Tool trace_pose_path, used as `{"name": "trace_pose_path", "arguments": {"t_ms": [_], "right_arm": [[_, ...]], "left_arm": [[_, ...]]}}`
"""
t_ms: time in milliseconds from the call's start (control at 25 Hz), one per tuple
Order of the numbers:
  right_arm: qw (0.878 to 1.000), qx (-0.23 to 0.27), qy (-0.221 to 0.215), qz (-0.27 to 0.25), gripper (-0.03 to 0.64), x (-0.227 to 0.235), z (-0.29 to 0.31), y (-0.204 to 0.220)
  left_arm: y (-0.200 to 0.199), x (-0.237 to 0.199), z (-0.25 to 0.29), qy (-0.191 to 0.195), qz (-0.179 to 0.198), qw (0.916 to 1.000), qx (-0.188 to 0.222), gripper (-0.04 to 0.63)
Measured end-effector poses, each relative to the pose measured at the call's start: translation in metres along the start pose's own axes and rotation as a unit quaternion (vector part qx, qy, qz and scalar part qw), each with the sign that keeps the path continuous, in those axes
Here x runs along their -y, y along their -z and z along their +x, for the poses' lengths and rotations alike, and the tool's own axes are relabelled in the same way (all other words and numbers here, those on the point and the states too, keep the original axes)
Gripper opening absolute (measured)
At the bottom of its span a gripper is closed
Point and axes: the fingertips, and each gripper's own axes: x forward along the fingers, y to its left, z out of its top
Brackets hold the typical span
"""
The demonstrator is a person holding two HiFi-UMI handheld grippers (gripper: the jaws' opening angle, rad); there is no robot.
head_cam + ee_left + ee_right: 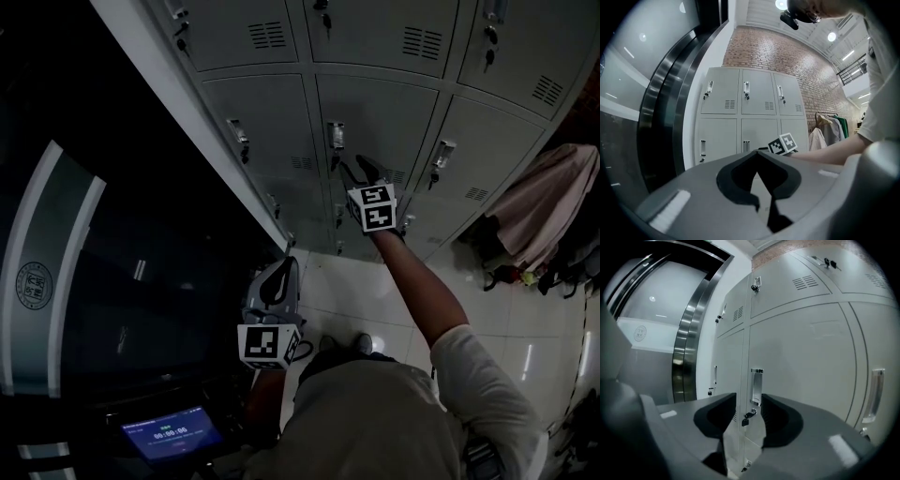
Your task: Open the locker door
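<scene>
The locker door point(384, 117) is shut. It sits in the middle column of a grey bank of lockers point(262, 112), far ahead of the person. Its handle point(756, 386) is at the door's left edge, and a dark key point(749, 417) hangs in the lock just under it. The right gripper point(361, 172) is held out on a stretched arm near that handle, with its jaws wide apart. Handle and key show in the gap between them, untouched. The left gripper point(284, 272) stays near the person's body, low and to the left, its jaws closed together on nothing. Pale floor tiles point(394, 300) lie below the lockers, and clothes point(548, 202) hang to their right.
</scene>
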Motion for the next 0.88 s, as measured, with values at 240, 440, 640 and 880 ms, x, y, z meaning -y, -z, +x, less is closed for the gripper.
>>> {"name": "trace_pose_path", "arguments": {"t_ms": [240, 440, 640, 880], "right_arm": [[0.999, -0.037, 0.0, -0.012, 0.164, 0.006, 0.043, 0.011], [0.998, -0.055, 0.007, -0.016, 0.155, 0.01, 0.072, 0.021], [0.998, -0.054, 0.01, -0.011, 0.137, 0.009, 0.087, 0.019], [0.998, -0.053, 0.032, -0.012, 0.067, 0.011, 0.096, 0.017]], "left_arm": [[0.0, -0.018, -0.007, -0.015, 0.009, 0.9998, -0.01, 0.067], [0.019, -0.027, -0.011, -0.016, 0.0, 0.9994, -0.029, 0.066], [0.027, -0.037, -0.011, -0.024, -0.004, 0.9992, -0.033, 0.067], [0.026, -0.039, -0.01, -0.023, 0.003, 0.9994, -0.026, 0.067]]}}
